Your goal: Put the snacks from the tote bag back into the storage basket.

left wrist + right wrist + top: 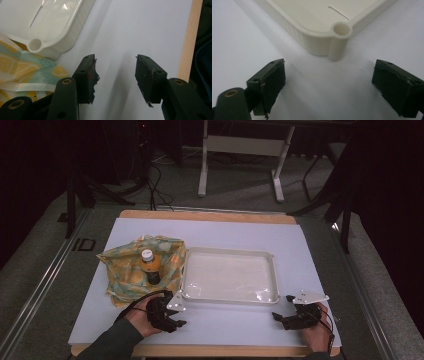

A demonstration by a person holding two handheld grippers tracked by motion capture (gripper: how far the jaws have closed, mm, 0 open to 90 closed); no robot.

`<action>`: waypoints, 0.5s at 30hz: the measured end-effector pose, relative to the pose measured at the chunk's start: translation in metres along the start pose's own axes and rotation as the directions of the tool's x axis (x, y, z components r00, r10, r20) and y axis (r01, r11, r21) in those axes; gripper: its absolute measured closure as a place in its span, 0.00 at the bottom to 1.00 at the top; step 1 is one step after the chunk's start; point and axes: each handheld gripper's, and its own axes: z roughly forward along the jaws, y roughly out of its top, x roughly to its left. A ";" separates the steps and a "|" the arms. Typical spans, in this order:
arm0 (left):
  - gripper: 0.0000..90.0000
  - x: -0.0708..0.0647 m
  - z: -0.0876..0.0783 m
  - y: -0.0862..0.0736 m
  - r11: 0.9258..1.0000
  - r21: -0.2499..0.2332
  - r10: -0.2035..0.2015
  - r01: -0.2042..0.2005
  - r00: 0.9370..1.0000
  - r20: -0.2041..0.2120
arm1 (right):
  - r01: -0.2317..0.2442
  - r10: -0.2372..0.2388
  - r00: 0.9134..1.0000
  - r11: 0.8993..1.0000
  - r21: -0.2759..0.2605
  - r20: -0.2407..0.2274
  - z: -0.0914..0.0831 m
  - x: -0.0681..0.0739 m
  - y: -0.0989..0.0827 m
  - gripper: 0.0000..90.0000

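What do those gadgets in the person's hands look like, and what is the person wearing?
Each hand holds a black two-jaw tool. The left gripper and right gripper each carry a grey three-cornered plate on top and trail a thin black cable. Their flat black pads look frayed at the edges, with brass-coloured rivets at the joints. The left forearm wears a dark sleeve.

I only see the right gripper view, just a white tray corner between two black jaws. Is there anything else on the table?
Observer: Yes, a small bottle with orange liquid and a white cap stands on a yellow-and-teal lemon-print cloth bag, left of the white plastic tray.
Operator: Is the tray full?
Observer: No, it looks bare inside.
Operator: Where's the other hand?
Observer: The left hand-held gripper sits near the tray's near-left corner, jaws open on nothing.
Operator: And mine?
Observer: The right hand-held gripper rests by the tray's near-right corner, also open.
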 end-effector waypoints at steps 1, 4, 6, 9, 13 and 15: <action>0.57 0.000 0.000 0.000 1.000 0.000 0.000 0.000 1.000 0.000 | 0.006 -0.006 1.000 1.000 -0.005 0.001 0.000 0.000 0.000 0.13; 0.56 0.000 0.000 0.003 0.999 0.022 0.023 -0.023 1.000 0.003 | 0.012 -0.012 1.000 1.000 -0.010 0.003 -0.001 0.001 -0.001 0.13; 0.56 0.000 -0.001 0.004 0.999 0.026 0.029 -0.029 1.000 0.000 | 0.014 -0.014 1.000 1.000 -0.017 0.002 -0.001 0.001 -0.001 0.13; 0.55 0.001 -0.003 0.006 1.000 0.017 0.024 -0.024 1.000 0.004 | 0.010 -0.010 1.000 0.999 -0.046 -0.005 -0.004 0.001 -0.002 0.13; 0.53 0.003 -0.005 0.006 0.999 0.026 0.021 -0.021 1.000 -0.003 | 0.000 0.000 1.000 0.998 -0.055 -0.011 -0.005 0.000 -0.003 0.15; 0.53 0.003 -0.007 0.006 1.000 0.023 0.016 -0.016 1.000 -0.003 | 0.003 -0.004 1.000 0.998 -0.059 -0.016 -0.005 0.000 -0.003 0.15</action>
